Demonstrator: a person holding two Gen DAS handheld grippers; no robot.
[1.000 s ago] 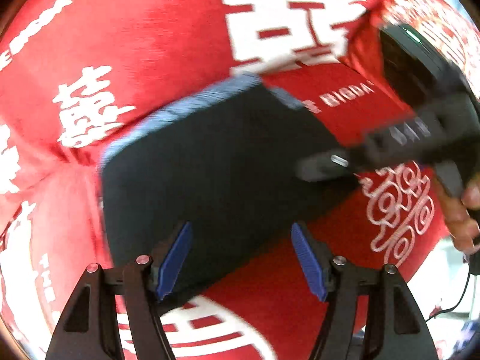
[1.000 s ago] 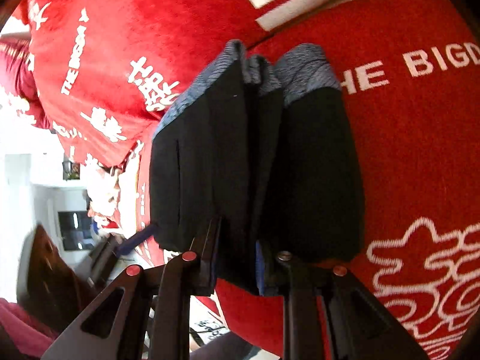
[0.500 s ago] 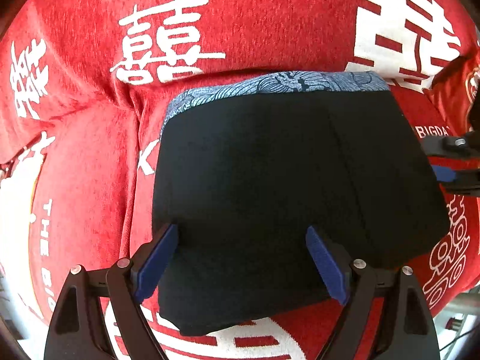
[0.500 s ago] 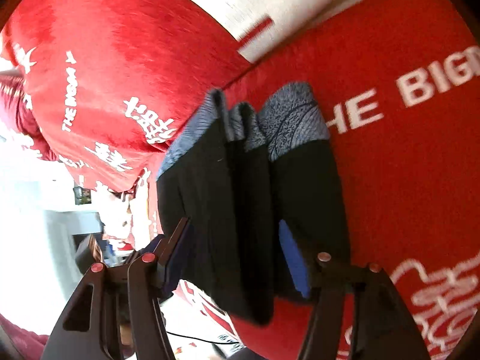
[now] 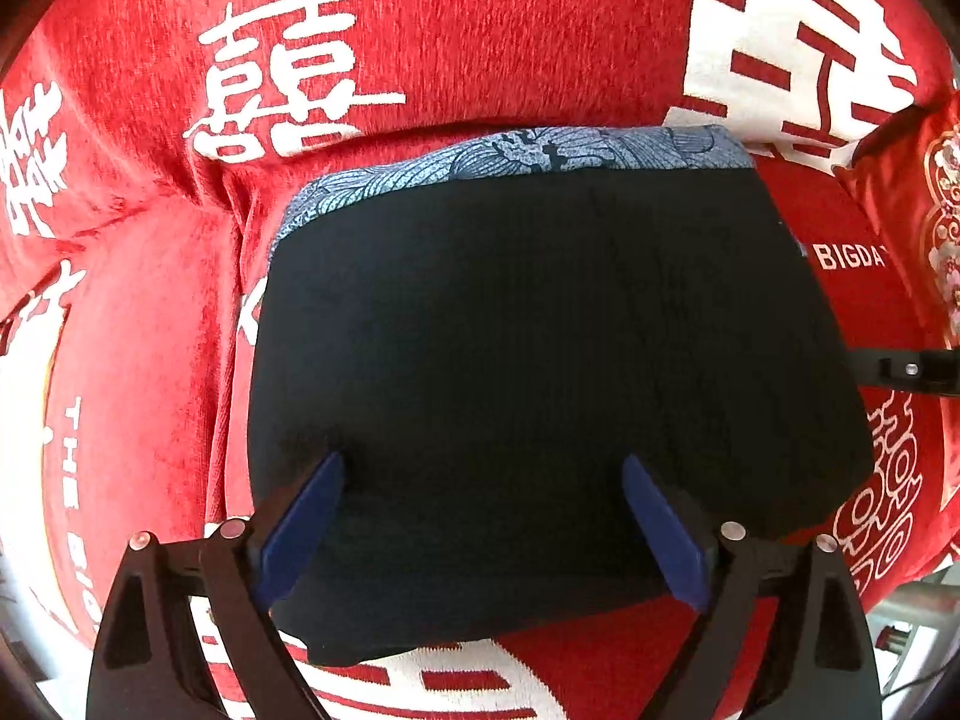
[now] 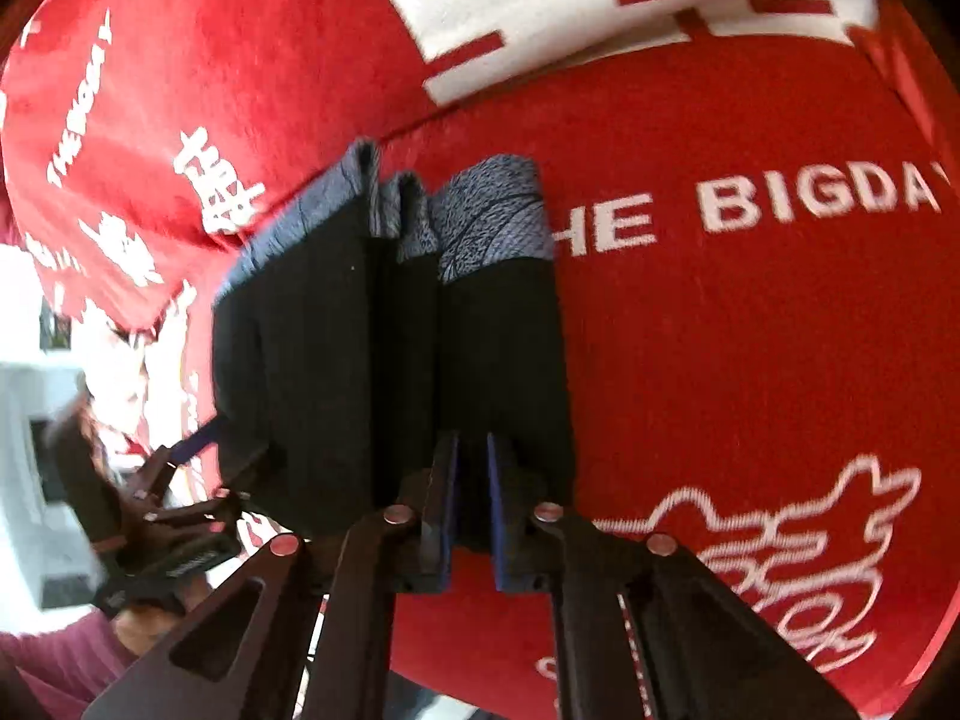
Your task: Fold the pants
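Observation:
The black pants [image 5: 540,372] with a blue-grey patterned waistband [image 5: 540,153] lie folded in a compact stack on the red cloth. My left gripper [image 5: 480,474] is open, its blue pads [image 5: 300,522] straddling the near edge of the stack. In the right wrist view the stack [image 6: 390,360] shows edge-on as several layers. My right gripper [image 6: 471,450] is shut on the near edge of the folded pants. Its tip shows at the right edge of the left wrist view [image 5: 912,369].
The red cloth with white characters and "THE BIGDAY" lettering [image 6: 780,204] covers the whole surface. A red embroidered cushion [image 5: 936,222] lies at the far right. The cloth's edge drops off at left, with the left gripper [image 6: 198,450] and the room beyond.
My right gripper opened about half a second ago and has closed again on the edge of the stack. My left gripper swung over the stack and now straddles it, open.

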